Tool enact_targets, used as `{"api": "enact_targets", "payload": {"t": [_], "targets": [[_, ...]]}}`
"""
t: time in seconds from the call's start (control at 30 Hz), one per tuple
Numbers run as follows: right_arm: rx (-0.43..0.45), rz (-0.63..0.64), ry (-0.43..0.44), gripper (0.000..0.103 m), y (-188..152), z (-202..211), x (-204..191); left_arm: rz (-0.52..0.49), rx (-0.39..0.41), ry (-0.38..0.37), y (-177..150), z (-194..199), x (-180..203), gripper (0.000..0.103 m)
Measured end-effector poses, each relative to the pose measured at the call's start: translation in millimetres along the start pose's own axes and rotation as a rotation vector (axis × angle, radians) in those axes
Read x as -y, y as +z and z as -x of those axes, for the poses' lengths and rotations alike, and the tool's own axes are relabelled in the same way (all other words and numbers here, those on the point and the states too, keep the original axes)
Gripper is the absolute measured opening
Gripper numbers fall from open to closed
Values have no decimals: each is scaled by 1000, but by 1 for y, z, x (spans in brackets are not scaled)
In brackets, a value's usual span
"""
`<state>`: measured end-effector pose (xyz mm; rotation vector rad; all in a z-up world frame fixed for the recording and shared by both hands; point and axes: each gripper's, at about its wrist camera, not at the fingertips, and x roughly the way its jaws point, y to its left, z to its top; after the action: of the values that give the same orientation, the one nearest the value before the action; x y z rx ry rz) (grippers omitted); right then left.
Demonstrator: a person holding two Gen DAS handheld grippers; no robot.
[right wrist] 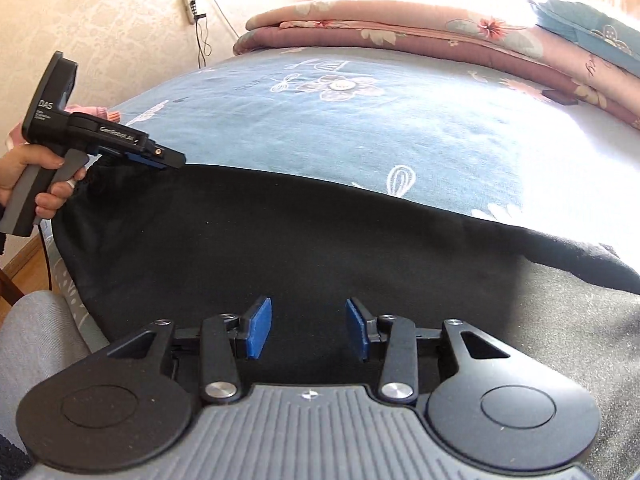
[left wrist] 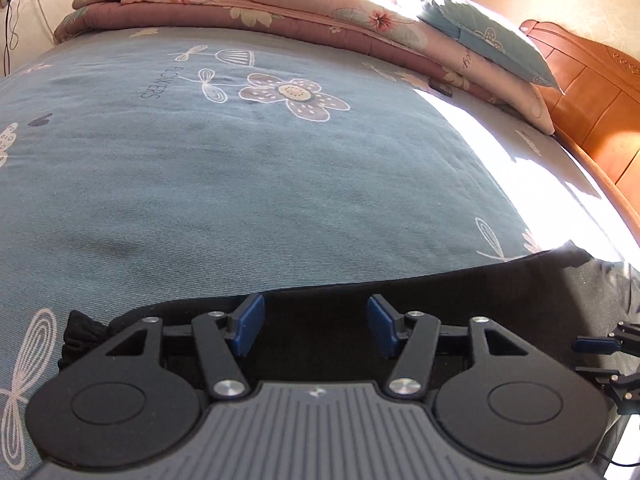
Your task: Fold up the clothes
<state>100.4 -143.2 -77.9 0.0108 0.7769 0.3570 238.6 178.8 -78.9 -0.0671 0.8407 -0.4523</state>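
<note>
- A black garment (right wrist: 304,248) lies spread flat along the near edge of the bed, its far edge running straight across the blue flower-print bedsheet (left wrist: 224,168).
- The left gripper (left wrist: 316,328) hangs over the garment's left end with its blue pads (left wrist: 249,326) parted — nothing is between them, only dark cloth beneath.
- From the right wrist view the same tool shows side-on, its tip (right wrist: 170,160) just at the garment's far left corner, and a hand (right wrist: 30,180) wraps around its grey grip.
- The right gripper (right wrist: 308,330) stands half open over the middle of the garment, empty as well; I cannot tell whether its pads touch the cloth.
- At the far side of the bed sits a folded pink floral quilt (left wrist: 256,4), with a blue pillow (left wrist: 492,44) resting on its right end.
- A wooden headboard (left wrist: 592,92) stands to the right — sunlight washes out the sheet in front of it.
- A power strip (right wrist: 191,8) with dangling cables hangs on the pale wall.
</note>
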Motion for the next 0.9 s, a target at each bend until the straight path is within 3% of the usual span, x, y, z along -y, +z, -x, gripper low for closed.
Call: {"api": "enact_targets", "payload": {"t": [0.07,0.2,0.3,0.4,0.57,0.67,0.8,0.9], "targets": [[11,-25,-13,58,-5,3,7,-48,-25,-64,-8,8,24,73],[24,-65,-31,58,-14,8,15,-114,-94,-122,-31,5,55,74],[34,-106,-25,61,-20,12,22,-93,-153,-69,-44,-5,55,74],[41,-137,-38,62,-26,18,30,-80,-148,16,-51,-5,45,75],[23,-239,-91,69,-48,39,60,-55,-176,242,-50,-1,32,75],[64,-319,-126,69,-59,59,85,-28,-177,251,-48,2,31,75],[201,-444,-273,78,-56,73,131,-30,-172,264,-51,-3,31,80],[261,-612,-327,79,-64,71,176,-3,-165,255,-51,-1,28,81]]}}
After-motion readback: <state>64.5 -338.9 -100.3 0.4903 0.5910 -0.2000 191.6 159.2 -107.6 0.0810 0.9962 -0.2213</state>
